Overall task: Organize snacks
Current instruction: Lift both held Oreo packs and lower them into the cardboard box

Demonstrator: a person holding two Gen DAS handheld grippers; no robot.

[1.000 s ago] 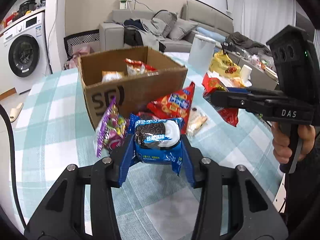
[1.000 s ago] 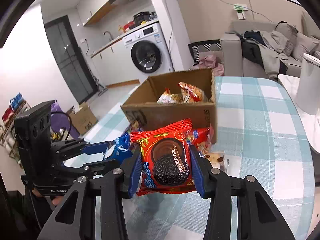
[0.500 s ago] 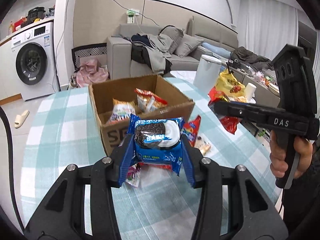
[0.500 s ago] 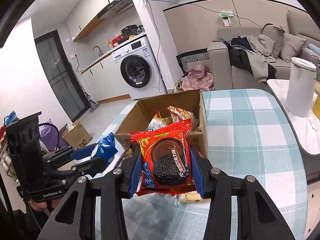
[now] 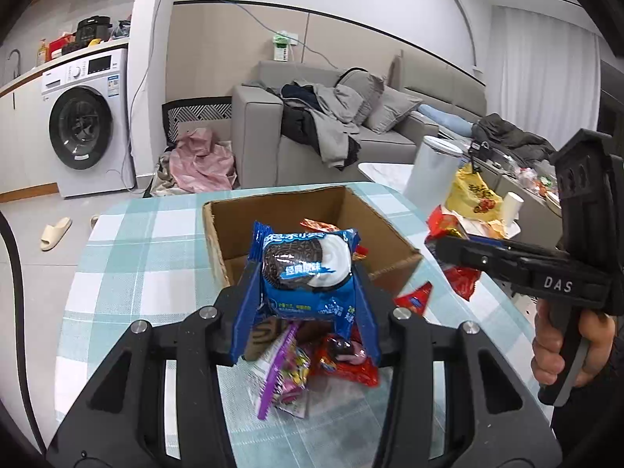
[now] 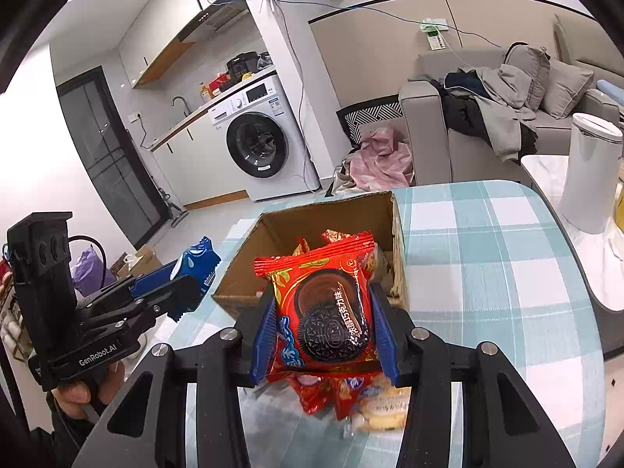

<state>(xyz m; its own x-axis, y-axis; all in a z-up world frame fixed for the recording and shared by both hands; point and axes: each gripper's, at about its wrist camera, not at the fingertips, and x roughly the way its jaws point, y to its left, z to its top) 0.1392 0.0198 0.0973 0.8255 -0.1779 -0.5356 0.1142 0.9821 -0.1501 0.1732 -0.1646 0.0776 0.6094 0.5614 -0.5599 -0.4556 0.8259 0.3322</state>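
My left gripper (image 5: 306,308) is shut on a blue Oreo pack (image 5: 306,269) and holds it in the air just in front of the open cardboard box (image 5: 394,269). My right gripper (image 6: 321,331) is shut on a red Oreo pack (image 6: 325,304) and holds it above the box's near right corner (image 6: 397,218). The box holds a few snack packs (image 6: 335,238). Each gripper shows in the other's view, the right one (image 5: 448,249) and the left one (image 6: 187,280).
Loose snack packs lie on the checked tablecloth (image 5: 128,257) before the box: a purple one (image 5: 280,374), red ones (image 5: 347,358), a biscuit pack (image 6: 382,409). A white bin (image 6: 592,171) stands right of the table. A sofa (image 5: 312,132) and a washing machine (image 5: 84,128) stand behind.
Both grippers have risen with their packs and moved toward the box. I now look down into the box from above its near edge.
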